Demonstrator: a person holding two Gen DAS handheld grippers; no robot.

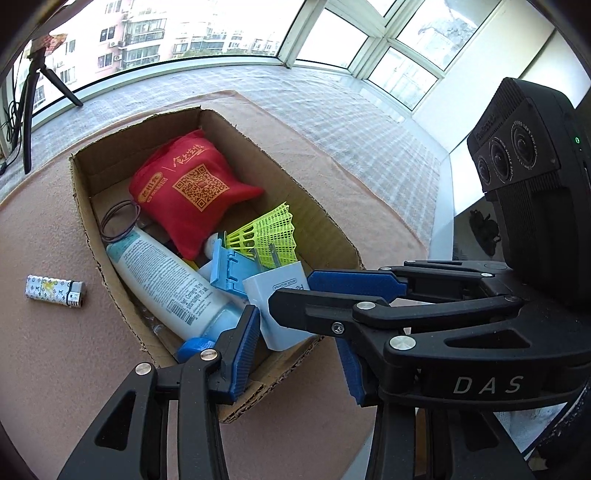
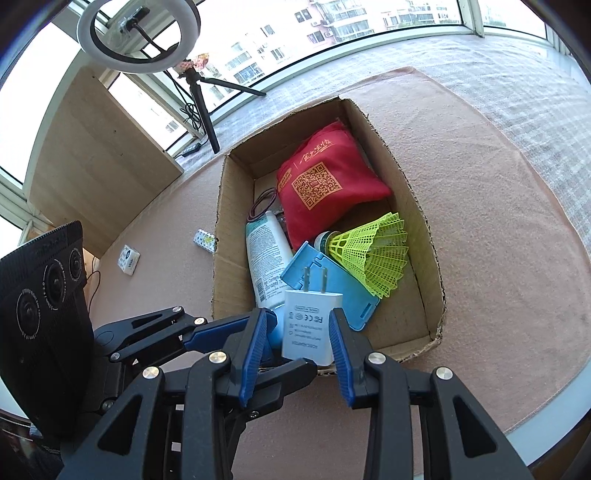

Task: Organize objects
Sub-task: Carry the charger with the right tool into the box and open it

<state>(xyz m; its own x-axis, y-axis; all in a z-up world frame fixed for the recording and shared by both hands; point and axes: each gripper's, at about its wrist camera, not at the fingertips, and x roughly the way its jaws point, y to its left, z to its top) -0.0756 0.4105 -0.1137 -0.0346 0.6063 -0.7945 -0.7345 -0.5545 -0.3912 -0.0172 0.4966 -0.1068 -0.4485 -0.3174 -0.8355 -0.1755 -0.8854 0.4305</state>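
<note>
A cardboard box (image 1: pixel 88 177) on the pink mat holds a red pouch (image 1: pixel 192 184), a white bottle (image 1: pixel 166 280), a yellow-green shuttlecock (image 1: pixel 273 232), a blue plastic holder (image 1: pixel 229 269) and dark hair ties (image 1: pixel 120 221). A white plug charger (image 2: pixel 310 325) stands prongs-up over the box's near end, between the fingers of my right gripper (image 2: pixel 299 317). It touches the right pad, and a gap shows at the left pad. My left gripper (image 1: pixel 295 343) is open just below it, and the right gripper (image 1: pixel 291 291) crosses in front. A patterned lighter (image 1: pixel 55 291) lies on the mat left of the box.
A small white packet (image 2: pixel 129 260) lies on the mat beyond the lighter (image 2: pixel 205 240). A ring light on a tripod (image 2: pixel 136 33) and a wooden board (image 2: pixel 92 147) stand at the back left by the windows. The table's rounded edge (image 2: pixel 554 424) runs close on the right.
</note>
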